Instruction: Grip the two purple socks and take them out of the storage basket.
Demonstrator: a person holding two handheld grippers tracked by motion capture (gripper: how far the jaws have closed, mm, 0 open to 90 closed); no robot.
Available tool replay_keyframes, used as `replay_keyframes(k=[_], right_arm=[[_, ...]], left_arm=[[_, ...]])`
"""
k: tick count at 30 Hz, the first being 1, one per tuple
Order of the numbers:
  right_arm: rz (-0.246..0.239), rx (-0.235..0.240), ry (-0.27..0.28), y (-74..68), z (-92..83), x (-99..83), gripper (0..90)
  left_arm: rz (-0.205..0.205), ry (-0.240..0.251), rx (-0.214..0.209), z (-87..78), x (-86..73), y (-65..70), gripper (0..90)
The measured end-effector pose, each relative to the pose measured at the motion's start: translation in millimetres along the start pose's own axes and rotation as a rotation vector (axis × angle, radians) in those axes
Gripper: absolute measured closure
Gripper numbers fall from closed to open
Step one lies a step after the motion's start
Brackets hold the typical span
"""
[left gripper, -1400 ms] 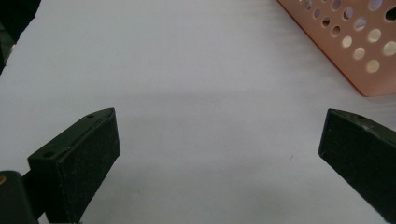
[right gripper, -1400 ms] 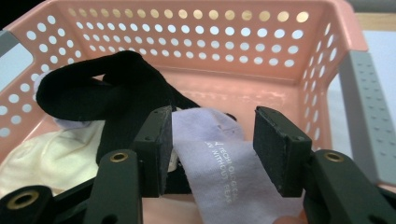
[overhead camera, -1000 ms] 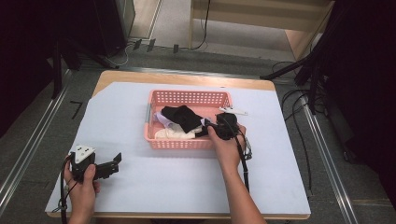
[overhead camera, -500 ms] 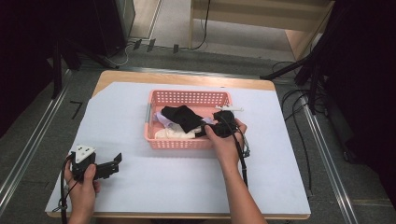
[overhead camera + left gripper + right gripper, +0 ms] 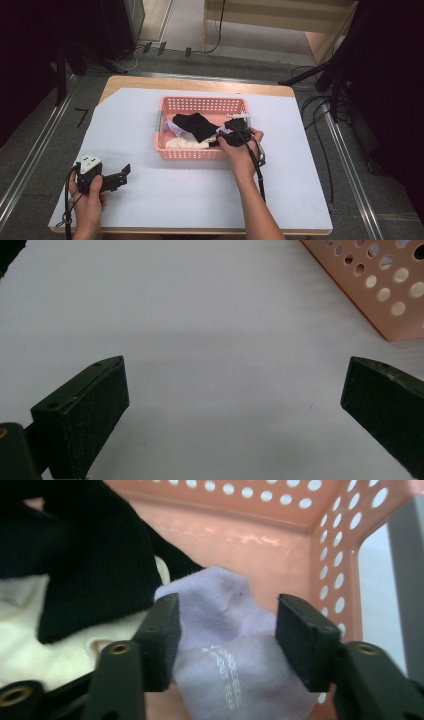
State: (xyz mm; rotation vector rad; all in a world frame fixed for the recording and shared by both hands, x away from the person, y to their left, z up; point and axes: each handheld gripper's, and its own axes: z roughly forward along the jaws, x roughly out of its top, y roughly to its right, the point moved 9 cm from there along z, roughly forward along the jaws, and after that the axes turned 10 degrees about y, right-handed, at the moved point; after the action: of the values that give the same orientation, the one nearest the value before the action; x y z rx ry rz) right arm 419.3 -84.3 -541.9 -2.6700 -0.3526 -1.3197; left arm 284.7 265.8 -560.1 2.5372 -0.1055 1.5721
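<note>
White table with pink basket; right gripper, jaws just closing, straddles lilac sock beside black sock. Left gripper rests wide apart, empty.

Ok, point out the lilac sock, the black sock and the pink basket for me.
lilac sock [image 5: 235, 630], right gripper view, on its bunched middle between the jaws.
black sock [image 5: 196, 124], high view, on its middle.
pink basket [image 5: 202, 104], high view, on its far wall.

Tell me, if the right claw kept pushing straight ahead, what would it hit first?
Probably the lilac sock, already between the right claw's jaws; beyond it stands the pink basket's wall.
</note>
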Motion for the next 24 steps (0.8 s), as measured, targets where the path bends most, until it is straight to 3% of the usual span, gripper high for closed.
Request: replay_keyframes(k=[2, 6, 8, 13, 21, 23, 24], right_arm=[[-0.008, 0.0, -0.002, -0.6, 0.8, -0.7, 48.7], [-0.028, 0.026, -0.019, -2.6, 3.1, -3.5, 65.9], [-0.012, 0.05, -0.008, -0.8, 2.0, -4.4, 83.6], [0.017, 0.092, 0.031, -0.1, -2.3, -1.5, 87.3], [0.054, 0.085, 0.078, 5.7, -9.7, 1.3, 87.2], [0.103, 0.108, 0.089, 9.4, -13.7, 3.2, 87.3], [0.103, 0.108, 0.089, 9.4, -13.7, 3.2, 87.3]], left_arm=[[-0.001, -0.001, 0.0, 0.0, 0.0, -0.1, 0.0], [-0.006, -0.005, -0.007, 0.3, -0.3, 0.0, 0.0], [-0.006, -0.007, -0.008, 0.4, -0.4, 0.1, 0.0], [-0.005, -0.01, -0.01, 0.7, -0.6, 0.2, 0.0], [-0.005, -0.008, -0.01, 0.4, -0.5, 0.3, 0.0], [-0.005, -0.009, -0.01, 0.4, -0.5, 0.3, 0.0], [-0.005, -0.009, -0.01, 0.4, -0.5, 0.3, 0.0]])
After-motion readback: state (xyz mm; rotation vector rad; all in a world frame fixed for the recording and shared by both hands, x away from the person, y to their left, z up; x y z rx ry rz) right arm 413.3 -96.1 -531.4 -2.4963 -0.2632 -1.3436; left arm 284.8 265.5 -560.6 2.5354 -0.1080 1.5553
